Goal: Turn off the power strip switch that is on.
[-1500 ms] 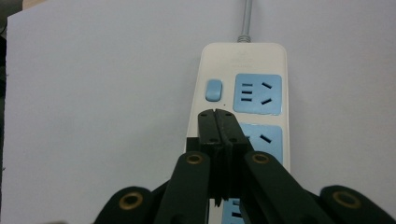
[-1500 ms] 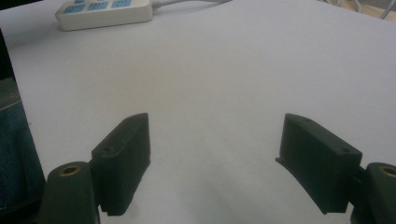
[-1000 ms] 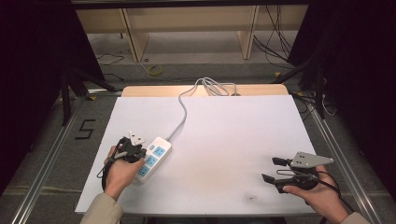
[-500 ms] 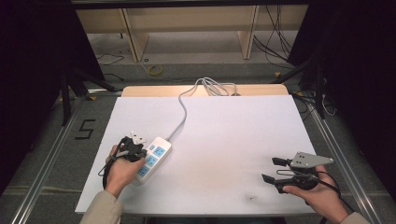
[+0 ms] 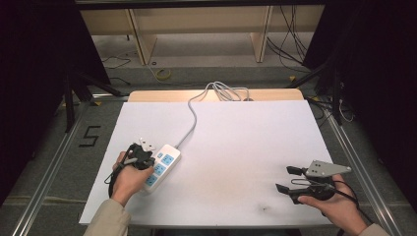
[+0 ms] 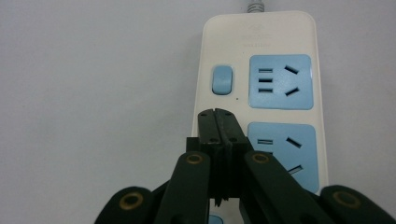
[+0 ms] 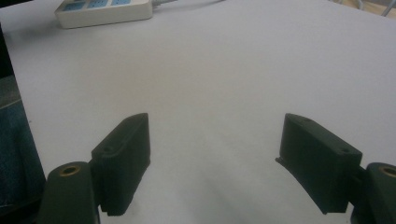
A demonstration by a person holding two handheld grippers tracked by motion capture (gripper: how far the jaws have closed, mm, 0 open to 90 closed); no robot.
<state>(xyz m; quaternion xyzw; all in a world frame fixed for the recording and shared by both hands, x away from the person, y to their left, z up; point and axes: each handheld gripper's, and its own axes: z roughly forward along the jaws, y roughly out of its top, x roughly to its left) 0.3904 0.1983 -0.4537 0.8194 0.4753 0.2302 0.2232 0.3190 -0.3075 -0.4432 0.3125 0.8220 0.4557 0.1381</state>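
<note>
A white power strip with blue sockets lies in the lower left of the high view, on the white bench. Its grey cord runs up to the far edge. The left gripper is pressed shut with nothing between its jaws, and its tip sits over the power strip, just below the blue switch. The right gripper is wide open and empty in the lower right, well apart from the power strip.

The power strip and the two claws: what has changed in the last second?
Nothing has visibly changed. The left claw, jaws shut, is over the power strip, as before, and the right claw is open over the bare white table at the right.
</note>
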